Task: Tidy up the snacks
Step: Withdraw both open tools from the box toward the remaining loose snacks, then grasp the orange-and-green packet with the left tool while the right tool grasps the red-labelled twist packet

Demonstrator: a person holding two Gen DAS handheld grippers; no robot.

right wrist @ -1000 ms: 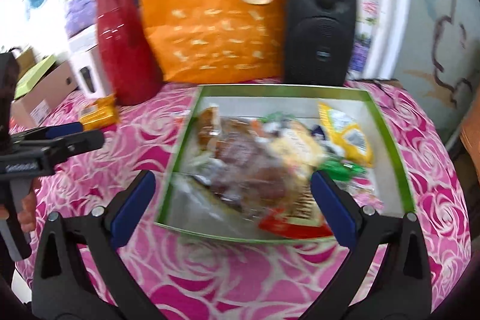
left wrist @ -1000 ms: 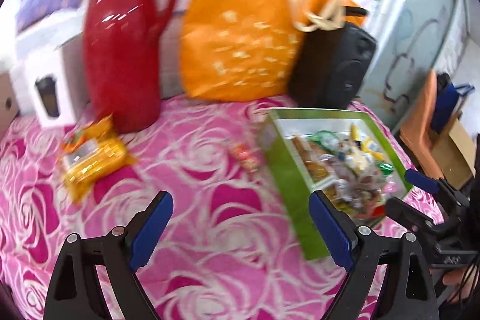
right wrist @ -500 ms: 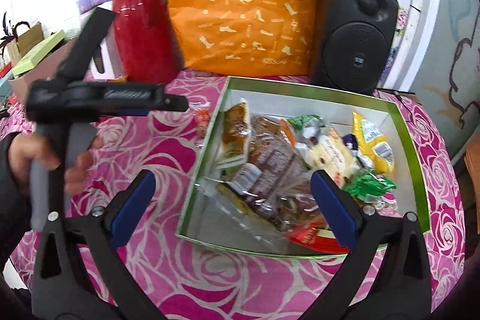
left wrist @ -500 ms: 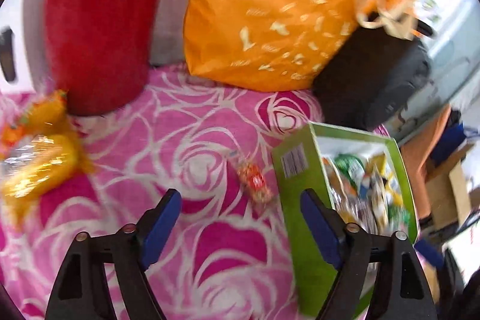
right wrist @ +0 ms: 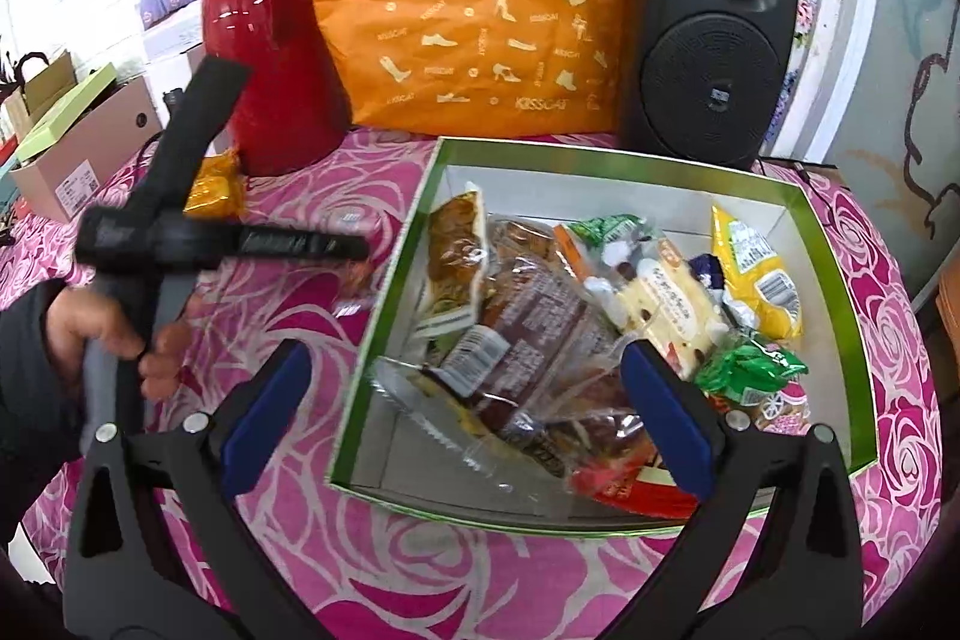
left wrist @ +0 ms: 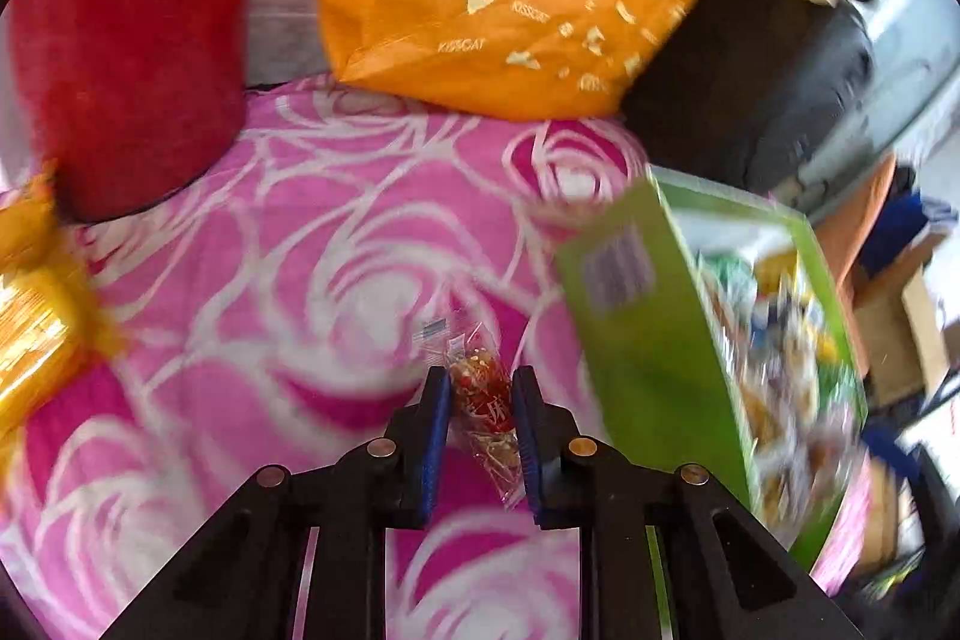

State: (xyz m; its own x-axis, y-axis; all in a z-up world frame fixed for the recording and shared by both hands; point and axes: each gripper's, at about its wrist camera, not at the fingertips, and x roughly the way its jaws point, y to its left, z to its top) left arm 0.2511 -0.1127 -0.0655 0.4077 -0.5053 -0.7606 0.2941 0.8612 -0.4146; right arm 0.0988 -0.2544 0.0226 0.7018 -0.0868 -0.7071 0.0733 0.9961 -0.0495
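Broadly, the desk [right wrist: 372, 568] under its pink rose-patterned cloth carries everything, with an orange bag [right wrist: 480, 16], a red jug [right wrist: 264, 58] and a black speaker [right wrist: 714, 58] standing along the back. Nearer, the green box [right wrist: 834, 280] lies open and already holds a heap of wrapped snacks [right wrist: 540, 328]; a yellow packet [left wrist: 30, 340] lies apart on the cloth near the jug. The right claw [right wrist: 462, 430] hangs spread wide over the box's near edge, gripping nothing. The left claw [left wrist: 480, 400] is down at the cloth just left of the box wall, its blue pads [left wrist: 435, 418] drawn in on either side of a small clear-wrapped red sweet [left wrist: 486, 400], seemingly pinching it, though the sweet looks not yet lifted. So the step in hand is, I judge, the pick-up of this stray sweet. Next it would need lifting above the box's rim, carrying rightward and letting go over the heap; the thin crinkly wrapper may slip if gripped loosely.
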